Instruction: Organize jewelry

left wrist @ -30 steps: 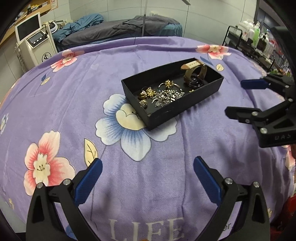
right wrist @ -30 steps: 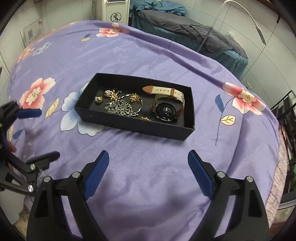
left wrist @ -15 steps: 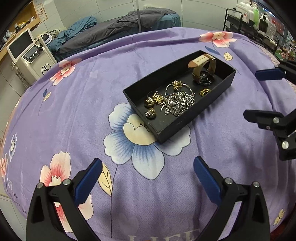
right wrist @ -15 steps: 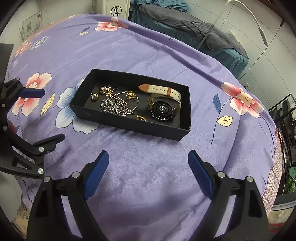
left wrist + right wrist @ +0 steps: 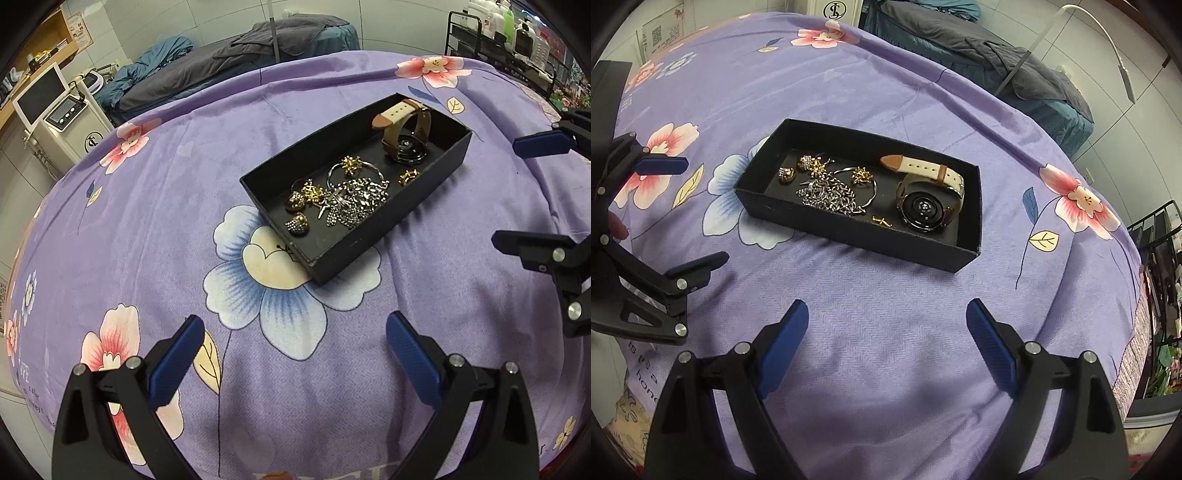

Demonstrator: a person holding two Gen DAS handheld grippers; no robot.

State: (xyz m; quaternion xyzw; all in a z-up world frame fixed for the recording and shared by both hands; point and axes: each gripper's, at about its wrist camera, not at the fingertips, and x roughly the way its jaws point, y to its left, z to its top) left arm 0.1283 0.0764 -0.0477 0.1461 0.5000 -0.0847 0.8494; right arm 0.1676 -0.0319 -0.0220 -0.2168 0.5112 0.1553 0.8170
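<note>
A black open box [image 5: 369, 242] [image 5: 846, 242] lies on the purple floral cloth. It holds a watch [image 5: 406, 142] [image 5: 925, 208] with a beige strap, a silver chain [image 5: 351, 203] [image 5: 829, 195], gold earrings [image 5: 297, 212] [image 5: 794, 170] and a small gold piece [image 5: 408, 176] [image 5: 881, 220]. My left gripper [image 5: 295, 354] is open and empty, hovering in front of the box's near left corner. My right gripper [image 5: 886, 339] is open and empty in front of the box's long side. Each gripper shows at the edge of the other's view.
The purple cloth [image 5: 886, 295] with flower prints covers a rounded table whose edges fall away on all sides. A white machine with a screen [image 5: 55, 110] stands far left. A treatment bed with grey covers [image 5: 277, 40] lies behind. A shelf of bottles [image 5: 517, 29] stands far right.
Both grippers have shifted a little relative to the box, which now sits further right in the left wrist view. Both stay open and empty. The box and jewelry have not moved.
</note>
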